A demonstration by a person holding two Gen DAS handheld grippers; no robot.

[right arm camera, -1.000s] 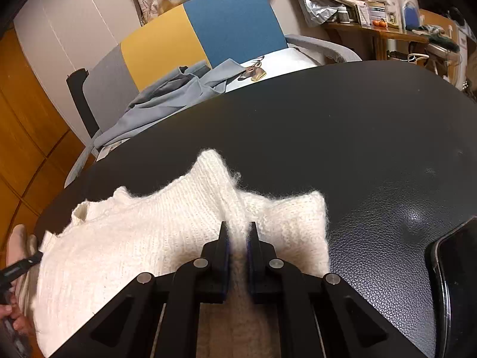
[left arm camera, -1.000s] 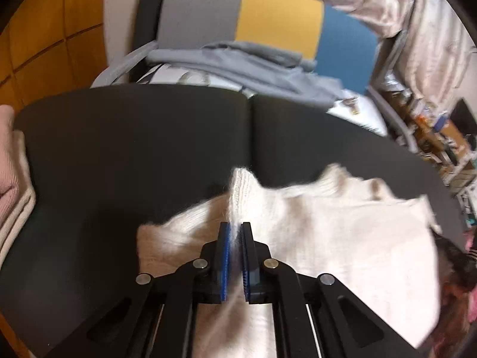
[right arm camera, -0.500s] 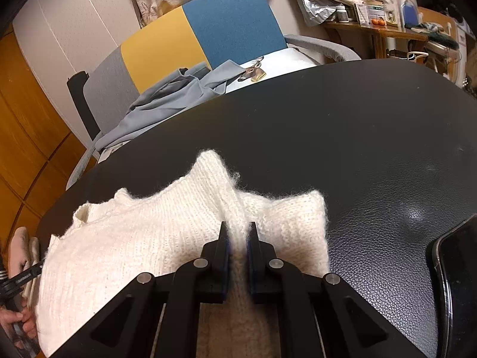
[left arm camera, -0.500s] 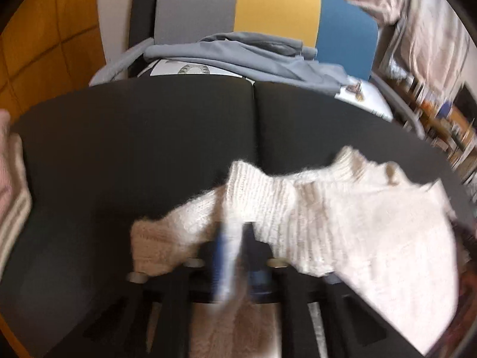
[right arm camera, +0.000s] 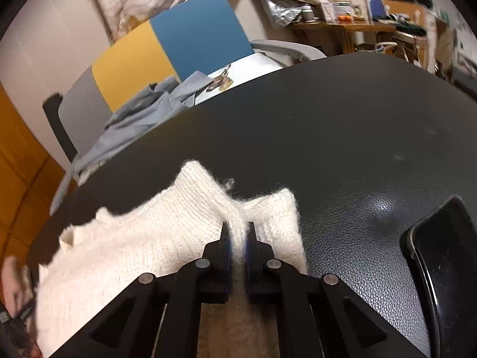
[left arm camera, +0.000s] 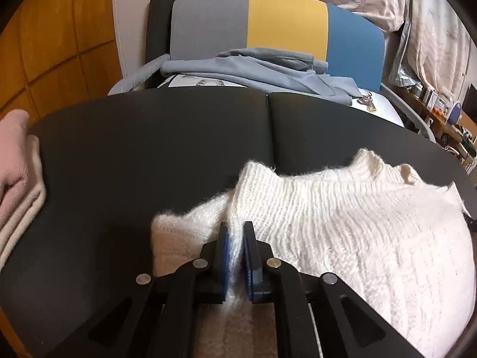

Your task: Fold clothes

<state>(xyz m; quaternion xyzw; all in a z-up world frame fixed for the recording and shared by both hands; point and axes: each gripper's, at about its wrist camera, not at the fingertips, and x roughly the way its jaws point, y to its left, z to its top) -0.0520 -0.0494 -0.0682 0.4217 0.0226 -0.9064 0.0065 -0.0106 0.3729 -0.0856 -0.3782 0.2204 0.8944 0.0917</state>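
Observation:
A white fuzzy knit sweater (left arm camera: 342,223) lies on the black table (left arm camera: 149,155). My left gripper (left arm camera: 235,232) is shut on a fold of the sweater near its left end, with knit pinched between the blue pads. In the right wrist view the same sweater (right arm camera: 143,238) spreads to the left. My right gripper (right arm camera: 237,232) is shut on a fold near its right end. Both pinched folds stand up a little from the table (right arm camera: 342,149). The sweater's near part is hidden under the gripper bodies.
A stack of folded pink and cream clothes (left arm camera: 18,179) sits at the table's left edge. A chair (left arm camera: 283,24) behind the table holds a grey-blue garment (left arm camera: 259,68). A dark tablet-like object (right arm camera: 441,262) lies at the right. A cluttered shelf (right arm camera: 372,15) stands behind.
The left gripper has swung and drawn the sweater's left end back, bunching it; the view blurred midway. The right gripper keeps its pinch and has shifted slightly, with the sweater edge now nearer.

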